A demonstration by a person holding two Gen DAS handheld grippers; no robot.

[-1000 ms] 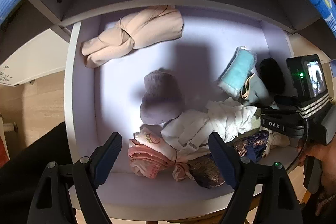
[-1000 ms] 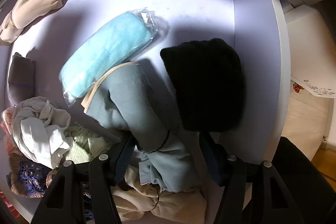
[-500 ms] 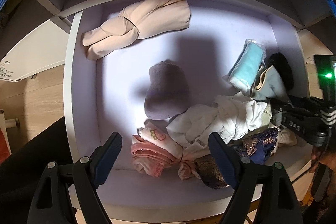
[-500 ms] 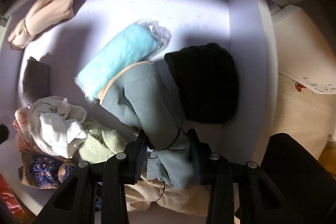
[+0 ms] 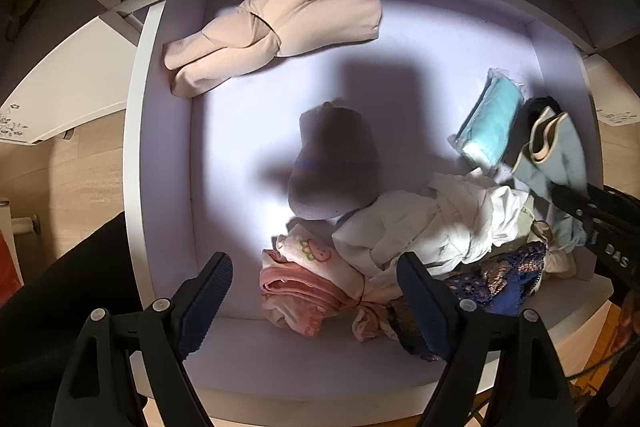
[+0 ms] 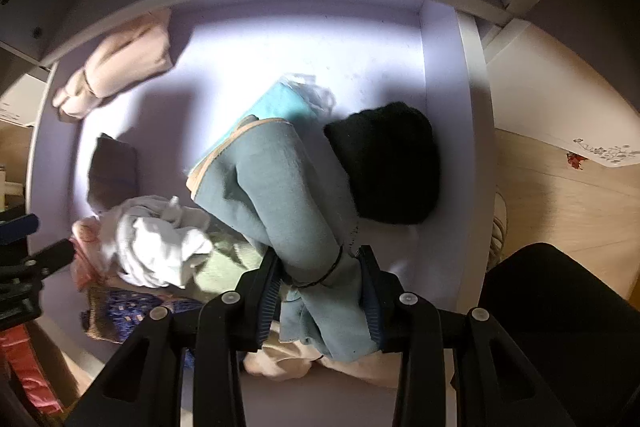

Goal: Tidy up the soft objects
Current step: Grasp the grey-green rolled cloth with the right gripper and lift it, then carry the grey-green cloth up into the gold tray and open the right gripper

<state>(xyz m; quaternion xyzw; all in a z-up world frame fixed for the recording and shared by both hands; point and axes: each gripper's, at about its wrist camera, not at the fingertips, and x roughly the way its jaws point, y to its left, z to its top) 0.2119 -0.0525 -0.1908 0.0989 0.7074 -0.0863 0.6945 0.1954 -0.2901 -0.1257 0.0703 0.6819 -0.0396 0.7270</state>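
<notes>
My right gripper is shut on a grey-green rolled garment tied with a black band, lifted above the white drawer. That garment also shows at the right of the left wrist view, held by the right gripper. My left gripper hangs open over the drawer's front, above a pink bundle and a white crumpled cloth, touching neither.
In the drawer lie a peach rolled garment, a mauve beanie, a turquoise packet, a black beanie, a pale green knit and blue patterned fabric. Wooden floor surrounds it.
The right gripper shut on the tied end of the grey-green garment and rose, lifting it off the drawer floor. The left gripper stayed open and hardly moved.
</notes>
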